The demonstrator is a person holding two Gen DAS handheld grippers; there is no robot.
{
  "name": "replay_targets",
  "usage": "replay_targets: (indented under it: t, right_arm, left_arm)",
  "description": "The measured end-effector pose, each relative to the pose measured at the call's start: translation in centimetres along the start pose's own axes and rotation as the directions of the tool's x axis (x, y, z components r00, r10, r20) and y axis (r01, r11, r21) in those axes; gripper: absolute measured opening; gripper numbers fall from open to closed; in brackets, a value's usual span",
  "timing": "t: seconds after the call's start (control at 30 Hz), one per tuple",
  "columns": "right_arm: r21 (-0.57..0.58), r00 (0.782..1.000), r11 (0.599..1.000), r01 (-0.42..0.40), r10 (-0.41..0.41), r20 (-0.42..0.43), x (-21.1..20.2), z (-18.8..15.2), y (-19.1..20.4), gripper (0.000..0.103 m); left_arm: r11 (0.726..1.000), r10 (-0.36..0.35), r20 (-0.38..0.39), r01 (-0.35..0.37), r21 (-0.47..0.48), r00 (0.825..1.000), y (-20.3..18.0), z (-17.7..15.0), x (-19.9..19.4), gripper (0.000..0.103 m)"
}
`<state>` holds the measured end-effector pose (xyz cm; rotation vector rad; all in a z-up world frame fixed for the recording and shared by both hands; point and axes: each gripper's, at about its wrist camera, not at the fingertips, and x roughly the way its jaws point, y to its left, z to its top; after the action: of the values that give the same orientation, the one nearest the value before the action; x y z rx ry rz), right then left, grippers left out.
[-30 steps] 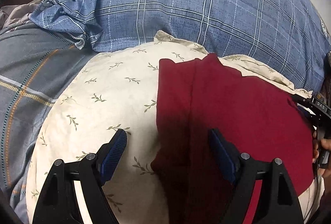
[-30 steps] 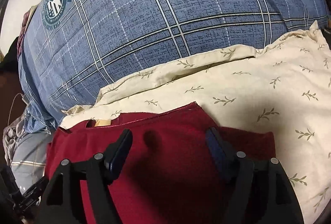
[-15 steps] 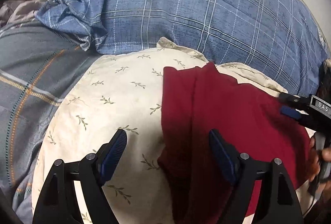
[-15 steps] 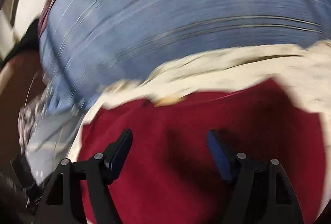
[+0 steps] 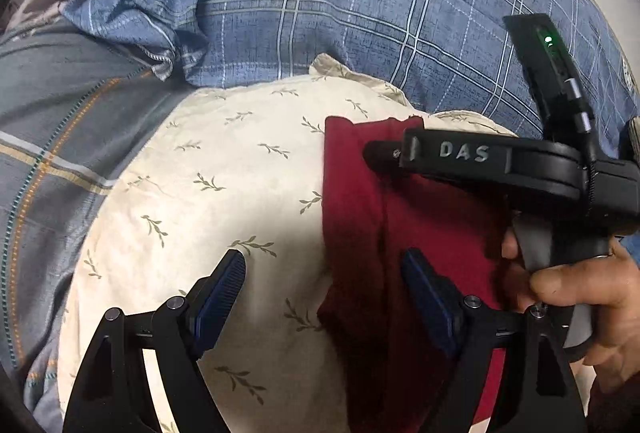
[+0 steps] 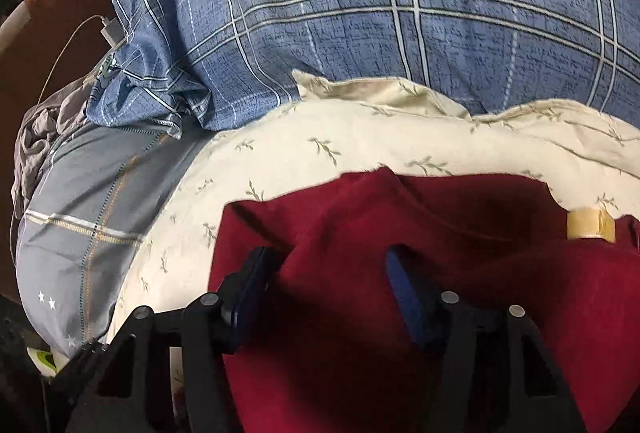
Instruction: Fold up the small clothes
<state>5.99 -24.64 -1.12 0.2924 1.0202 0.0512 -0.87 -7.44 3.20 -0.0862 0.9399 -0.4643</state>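
A dark red garment (image 5: 400, 217) lies folded on a cream pillow with a leaf print (image 5: 224, 193). My left gripper (image 5: 324, 289) is open over the garment's left edge, one pad over the pillow and one over the cloth. The right gripper (image 5: 380, 153) reaches in from the right over the garment's far part, held by a hand (image 5: 580, 289). In the right wrist view the right gripper (image 6: 328, 273) is open with a raised fold of the red garment (image 6: 360, 233) between its fingers. The cream pillow (image 6: 360, 141) lies beyond it.
A blue plaid pillow (image 5: 360, 5) lies behind the cream one, also in the right wrist view (image 6: 400, 13). Grey plaid bedding (image 5: 52, 137) is at the left. A white charger and cable (image 6: 108, 29) lie at the far left. A roll of tape (image 6: 588, 225) rests on the garment's right.
The right gripper has swung left across the garment and now sits over its far left part, with a fold of cloth between its fingers. The left gripper has barely moved.
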Motion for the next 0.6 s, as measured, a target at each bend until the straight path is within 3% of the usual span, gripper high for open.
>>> replay_targets:
  t: [0.07, 0.13, 0.2, 0.33, 0.4, 0.53, 0.57, 0.6]
  right_arm:
    - [0.035, 0.998, 0.997, -0.063, 0.063, -0.017, -0.6, 0.1, -0.2, 0.067]
    - [0.052, 0.996, 0.995, -0.082, 0.084, -0.035, -1.0, 0.3, -0.1, 0.080]
    - [0.040, 0.997, 0.998, -0.039, 0.041, -0.063, -0.7, 0.6, 0.7, 0.091]
    - [-0.064, 0.985, 0.996, 0.065, -0.074, -0.153, 1.6, 1.2, 3.0, 0.095]
    - [-0.116, 0.981, 0.989, 0.092, -0.110, -0.158, 2.5, 1.1, 3.9, 0.103]
    - [-0.208, 0.972, 0.964, 0.165, -0.195, -0.132, 3.4, 0.5, 5.3, 0.102]
    - [-0.182, 0.979, 0.972, 0.152, -0.173, -0.107, 2.8, 0.4, 4.9, 0.096]
    - [-0.157, 0.983, 0.977, 0.144, -0.160, -0.088, 2.3, 0.4, 4.4, 0.080]
  left_arm:
    - [1.000, -0.003, -0.001, 0.003, -0.009, 1.000, 0.2, 0.1, 0.0, 0.081]
    - [1.000, 0.000, -0.003, 0.000, -0.009, 1.000, 0.1, 0.1, -0.1, 0.081]
    - [1.000, 0.001, -0.002, -0.001, -0.008, 1.000, 0.1, 0.0, -0.2, 0.081]
    - [1.000, -0.006, 0.001, 0.006, 0.005, 1.000, 0.1, -0.2, -0.7, 0.081]
    - [1.000, -0.009, 0.006, 0.009, -0.001, 1.000, 0.2, -0.2, -0.8, 0.081]
    - [1.000, -0.012, -0.002, 0.012, 0.001, 1.000, 0.0, -0.3, -0.5, 0.081]
    - [1.000, -0.013, -0.004, 0.013, 0.005, 1.000, -0.2, -0.3, -0.4, 0.081]
    - [1.000, -0.018, -0.005, 0.019, 0.008, 1.000, -0.2, -0.3, -0.4, 0.081]
